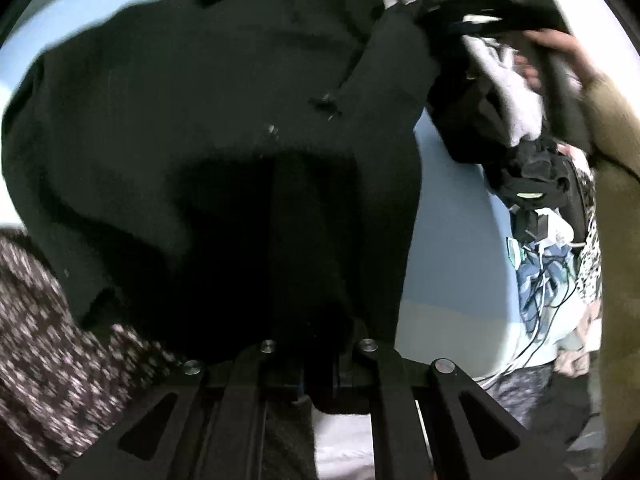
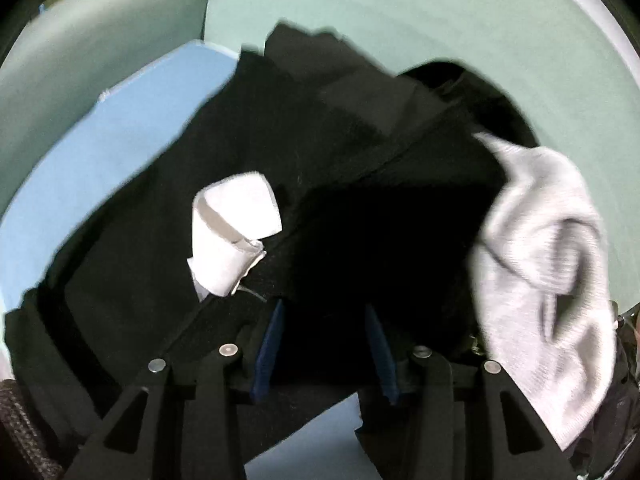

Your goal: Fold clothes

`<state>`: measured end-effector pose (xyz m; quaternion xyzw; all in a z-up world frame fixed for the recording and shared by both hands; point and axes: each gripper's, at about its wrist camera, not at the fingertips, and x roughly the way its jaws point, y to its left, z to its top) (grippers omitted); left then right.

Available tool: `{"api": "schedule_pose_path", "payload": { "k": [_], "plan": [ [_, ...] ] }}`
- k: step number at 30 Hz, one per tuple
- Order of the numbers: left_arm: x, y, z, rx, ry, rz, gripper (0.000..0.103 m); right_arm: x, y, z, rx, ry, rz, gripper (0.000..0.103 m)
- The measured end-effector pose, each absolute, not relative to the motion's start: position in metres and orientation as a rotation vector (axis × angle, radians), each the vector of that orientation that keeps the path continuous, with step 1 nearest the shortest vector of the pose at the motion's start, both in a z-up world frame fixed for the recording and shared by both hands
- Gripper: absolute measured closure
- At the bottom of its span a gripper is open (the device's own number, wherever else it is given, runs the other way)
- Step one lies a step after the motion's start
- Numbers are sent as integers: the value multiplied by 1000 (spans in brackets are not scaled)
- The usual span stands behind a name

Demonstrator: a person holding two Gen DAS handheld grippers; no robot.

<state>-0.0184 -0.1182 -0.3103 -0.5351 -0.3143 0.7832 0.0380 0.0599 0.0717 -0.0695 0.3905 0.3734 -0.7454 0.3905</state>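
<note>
Item: black garment, dark knit or fleece, with a drawcord end showing in the left wrist view. It hangs bunched between the two tools over a pale blue surface; part of it drapes down onto that surface.

Left hand-held gripper: jaws drawn almost together, buried in a fold of the black garment, which it appears to be pinching; the fingertips themselves are hidden by cloth.

Right hand-held gripper: jaws partly apart, blue pads visible, with black cloth lying in the gap. Whether the pads press on the cloth cannot be told from this view.

Attached: white care label, curled over on itself, sewn to the inner side of the garment. No print is legible on it; motion blur hides any brand or writing elsewhere too.

Also tangled in: light grey knit piece, possibly a sock or cuff, hanging at the right side of the right wrist view.

Surroundings: speckled dark fabric at lower left, a heap of mixed laundry and cables at right, an olive sleeve.

Handling note, as judgement: the step in hand looks like spreading the garment flat. It would go best with each tool taking a separate edge or corner, pulling apart until the cloth is taut, shaking the grey piece free, then lowering the garment flat onto the blue surface before any fold.
</note>
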Motion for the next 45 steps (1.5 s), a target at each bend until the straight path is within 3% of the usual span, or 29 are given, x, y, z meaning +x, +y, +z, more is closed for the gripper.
{"api": "schedule_pose_path", "payload": {
  "k": [2,5,9,12,16,18,19,20,21,24,26,28,31,33,37,43,45],
  "plan": [
    [-17,-122,-313,-1642,-1014,2384,94,68,90,-52,938,907,-1922,32],
    [-16,-126,-314,-1635,-1070,2357,94,91,129,-39,907,844,-1883,32],
    [-13,-131,-314,-1610,-1066,2335,91,128,187,-77,1088,739,-1763,32],
    [-9,-133,-310,-1617,-1076,2331,59,150,223,-122,1233,653,-1723,32],
    [4,-140,-289,-1521,-1084,2354,44,176,247,-163,1400,434,-1658,32],
    [11,-146,-275,-1462,-1055,2409,43,186,246,-169,1408,385,-1660,33],
    [14,-150,-267,-1433,-1035,2442,43,192,245,-171,1396,363,-1663,35],
    [16,-156,-258,-1401,-1007,2489,43,197,244,-171,1378,338,-1660,52],
    [18,-164,-249,-1365,-968,2542,43,201,248,-171,1365,305,-1681,61],
    [17,-195,-226,-1309,-818,2721,43,203,274,-175,1388,134,-1730,81],
    [20,-231,-215,-1334,-643,2912,43,200,300,-183,1452,-14,-1731,85],
    [12,-250,-215,-1372,-522,2989,43,204,312,-185,1455,-7,-1742,85],
    [-5,-281,-227,-1469,-400,2937,43,205,315,-174,1413,43,-1707,75],
    [-12,-297,-234,-1466,-384,2877,43,199,314,-161,1393,44,-1709,52],
    [-33,-302,-244,-1482,-370,2794,34,167,290,-112,1269,83,-1769,47],
    [-63,-284,-276,-1597,-118,2783,33,119,161,-52,1156,304,-1810,39],
    [-70,-277,-288,-1664,-28,2759,35,113,105,-37,1119,381,-1845,32]
  ]
}}
